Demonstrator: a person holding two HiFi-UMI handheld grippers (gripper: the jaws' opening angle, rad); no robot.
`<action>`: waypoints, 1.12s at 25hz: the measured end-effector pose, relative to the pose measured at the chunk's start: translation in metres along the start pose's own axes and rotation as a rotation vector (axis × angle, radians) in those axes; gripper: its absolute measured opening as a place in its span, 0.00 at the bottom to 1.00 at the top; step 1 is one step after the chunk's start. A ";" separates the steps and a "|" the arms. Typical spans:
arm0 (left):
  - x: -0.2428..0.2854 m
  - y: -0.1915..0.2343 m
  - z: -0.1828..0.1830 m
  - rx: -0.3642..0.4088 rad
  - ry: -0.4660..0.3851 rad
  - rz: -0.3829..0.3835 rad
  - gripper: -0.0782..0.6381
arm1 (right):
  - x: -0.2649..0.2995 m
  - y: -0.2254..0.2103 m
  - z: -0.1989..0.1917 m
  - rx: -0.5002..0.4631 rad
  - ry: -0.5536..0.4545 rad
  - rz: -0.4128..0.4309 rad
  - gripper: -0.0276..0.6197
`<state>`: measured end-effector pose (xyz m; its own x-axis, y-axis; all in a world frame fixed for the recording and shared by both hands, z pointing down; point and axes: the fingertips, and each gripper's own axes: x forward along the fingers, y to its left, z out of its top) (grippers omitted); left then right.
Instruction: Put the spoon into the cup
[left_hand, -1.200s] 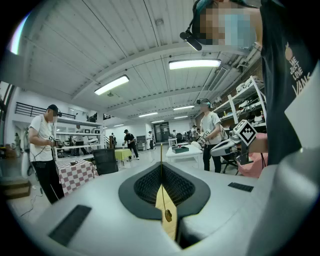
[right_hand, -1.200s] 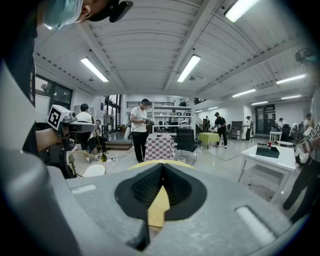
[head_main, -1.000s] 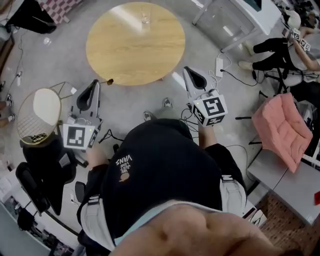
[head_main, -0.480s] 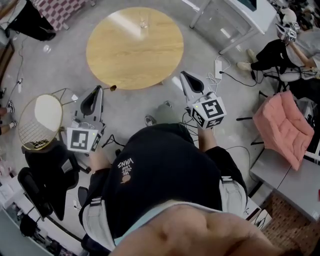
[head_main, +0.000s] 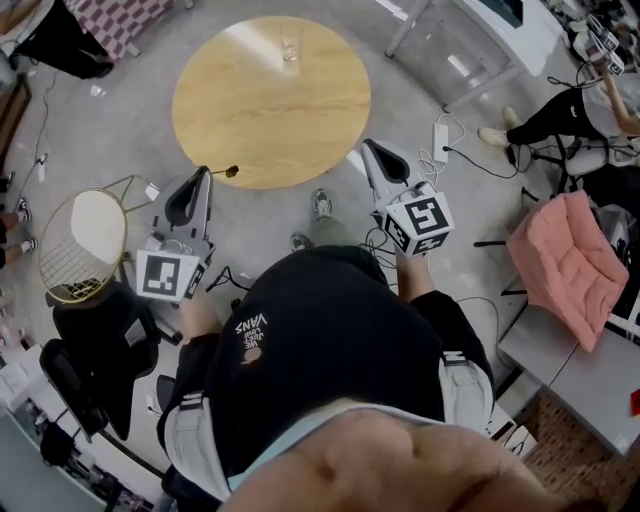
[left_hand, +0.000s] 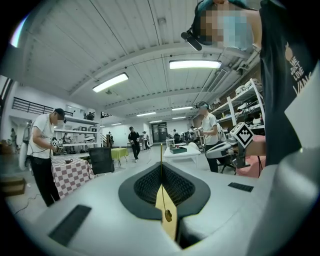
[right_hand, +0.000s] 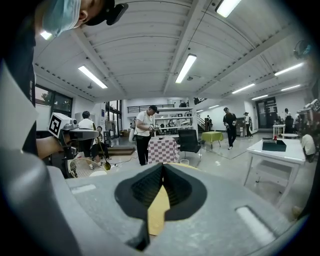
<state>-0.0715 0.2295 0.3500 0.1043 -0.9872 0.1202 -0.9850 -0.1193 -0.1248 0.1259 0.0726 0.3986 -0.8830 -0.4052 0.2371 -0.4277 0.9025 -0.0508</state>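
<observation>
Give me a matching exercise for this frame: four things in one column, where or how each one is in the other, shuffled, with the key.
Things:
1. spoon
2. cup
3. right gripper
4. cushion

Place or state:
A. pink, at the far right of the head view
B. shut, with nothing between its jaws
C. standing on the far side of the round table
D. clamped in the left gripper

Pairs: 1-D, 2-C, 3-B, 4-A
</observation>
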 end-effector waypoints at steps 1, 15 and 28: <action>0.006 0.001 0.001 0.002 0.001 -0.002 0.12 | 0.004 -0.004 0.001 0.001 -0.001 0.002 0.04; 0.106 0.018 0.015 0.026 0.000 -0.005 0.12 | 0.058 -0.084 0.019 -0.001 -0.018 0.036 0.04; 0.165 0.030 0.027 0.001 0.024 0.097 0.12 | 0.102 -0.138 0.029 -0.027 -0.015 0.137 0.04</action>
<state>-0.0803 0.0603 0.3393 0.0048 -0.9914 0.1307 -0.9901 -0.0230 -0.1383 0.0889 -0.0981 0.4015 -0.9358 -0.2795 0.2150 -0.2974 0.9532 -0.0552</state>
